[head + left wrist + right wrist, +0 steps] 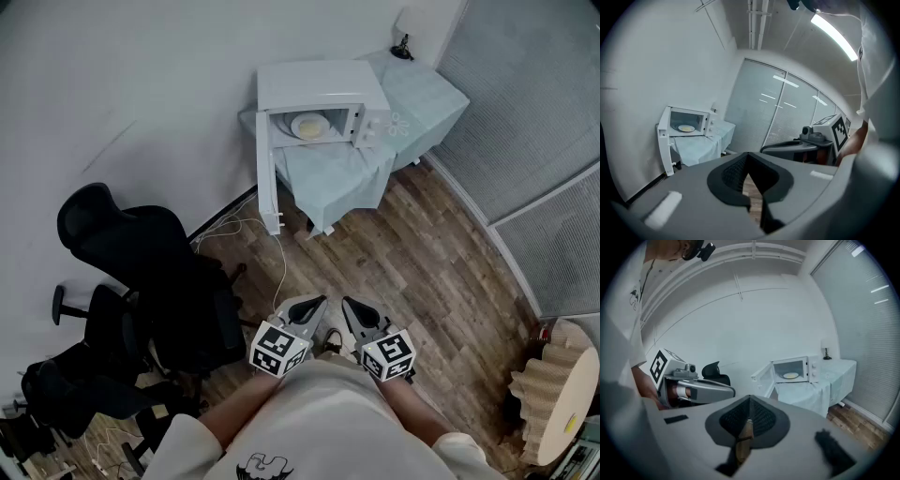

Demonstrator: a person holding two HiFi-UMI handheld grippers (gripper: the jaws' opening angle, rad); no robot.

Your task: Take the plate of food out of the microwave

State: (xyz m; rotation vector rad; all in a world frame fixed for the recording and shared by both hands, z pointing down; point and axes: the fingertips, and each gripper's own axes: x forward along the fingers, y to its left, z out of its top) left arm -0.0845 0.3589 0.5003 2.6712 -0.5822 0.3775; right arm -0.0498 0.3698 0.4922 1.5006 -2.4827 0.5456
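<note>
A white microwave (323, 94) stands on a table draped in a light blue cloth (417, 103), far ahead of me. Its door (268, 173) hangs open to the left. Inside lies a pale plate of yellowish food (308, 127), which also shows small in the left gripper view (686, 128) and the right gripper view (790, 375). My left gripper (317, 303) and right gripper (349, 305) are held side by side close to my body, over the wood floor and well short of the microwave. Both are shut with nothing in them.
Black office chairs (141, 272) crowd the left side. A white cable (278, 267) trails over the floor from the table. A grey blind wall (534, 112) runs along the right, with a corrugated cardboard drum (562, 398) at the lower right. A small black object (403, 45) stands at the table's back.
</note>
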